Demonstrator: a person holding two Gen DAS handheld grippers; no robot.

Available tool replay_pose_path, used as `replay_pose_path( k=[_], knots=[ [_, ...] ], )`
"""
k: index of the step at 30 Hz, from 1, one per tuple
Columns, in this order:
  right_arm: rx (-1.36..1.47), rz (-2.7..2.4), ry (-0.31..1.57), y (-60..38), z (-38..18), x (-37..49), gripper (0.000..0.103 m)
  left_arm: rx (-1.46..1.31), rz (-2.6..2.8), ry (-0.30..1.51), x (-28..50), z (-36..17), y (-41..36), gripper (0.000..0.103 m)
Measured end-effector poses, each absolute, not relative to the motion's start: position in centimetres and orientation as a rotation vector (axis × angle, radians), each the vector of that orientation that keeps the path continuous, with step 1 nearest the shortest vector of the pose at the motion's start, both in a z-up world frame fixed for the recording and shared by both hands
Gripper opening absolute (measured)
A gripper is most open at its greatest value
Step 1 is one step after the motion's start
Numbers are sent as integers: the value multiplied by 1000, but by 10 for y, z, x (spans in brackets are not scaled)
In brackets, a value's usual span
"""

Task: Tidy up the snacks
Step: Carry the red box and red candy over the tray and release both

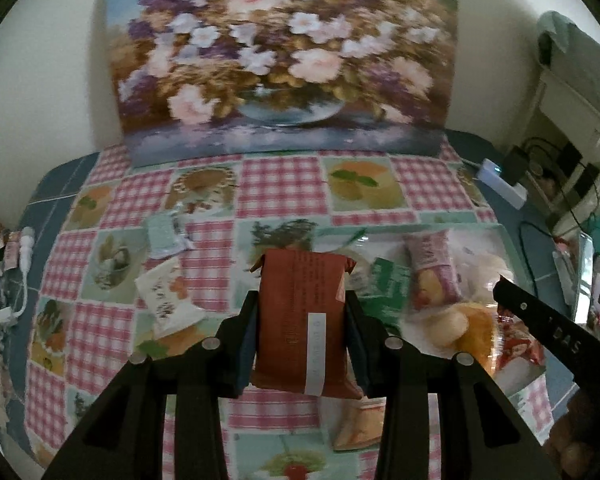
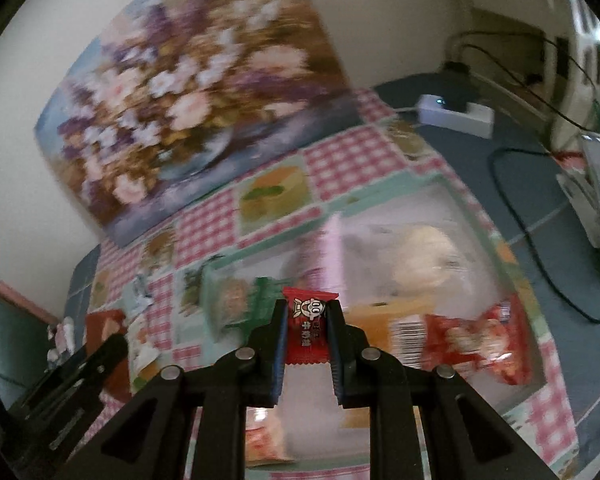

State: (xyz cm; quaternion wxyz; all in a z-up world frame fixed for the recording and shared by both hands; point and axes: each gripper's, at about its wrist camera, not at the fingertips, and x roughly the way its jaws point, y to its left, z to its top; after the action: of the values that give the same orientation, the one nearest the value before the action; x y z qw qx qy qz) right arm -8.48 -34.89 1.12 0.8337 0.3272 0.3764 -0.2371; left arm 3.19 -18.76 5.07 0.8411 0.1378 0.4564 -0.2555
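Nearest the left wrist camera, the left claw is clenched on a brown packet, pads pressed against its two long sides, the packet lifted clear of the checked cloth on the desk. A pale label strip runs along the packet's lower half and fine print covers its back, but neither can be read. In the right wrist view the right claw grips a small red sweet across its middle; the wrapper shows a cartoon face and a few white characters below it (too small to make out).

Just beyond both claws lies a clear tray, and it already holds several snacks: a green packet, a pink packet, pale round buns, and a red bag with a barcode at one end. So the sorting looks well under way, with these two items likely headed there next.

Still loose on the cloth to the left are a white flowered packet and a small mint-green packet, so at least those remain.

On the right claw's arm at the edge of the left view, the letters "DAS" can be read. Farthest back, a flower painting leans against the wall.
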Motion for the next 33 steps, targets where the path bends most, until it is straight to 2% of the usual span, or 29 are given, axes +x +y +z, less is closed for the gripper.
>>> replay_pose_path(
  k=[14, 33],
  knots=[
    [772, -596, 798, -390, -4, -111, 20, 367, -663, 988, 3, 38, -247, 42],
    [756, -603, 846, -404, -27, -90, 20, 342, -664, 1085, 32, 1, -269, 42]
  ],
)
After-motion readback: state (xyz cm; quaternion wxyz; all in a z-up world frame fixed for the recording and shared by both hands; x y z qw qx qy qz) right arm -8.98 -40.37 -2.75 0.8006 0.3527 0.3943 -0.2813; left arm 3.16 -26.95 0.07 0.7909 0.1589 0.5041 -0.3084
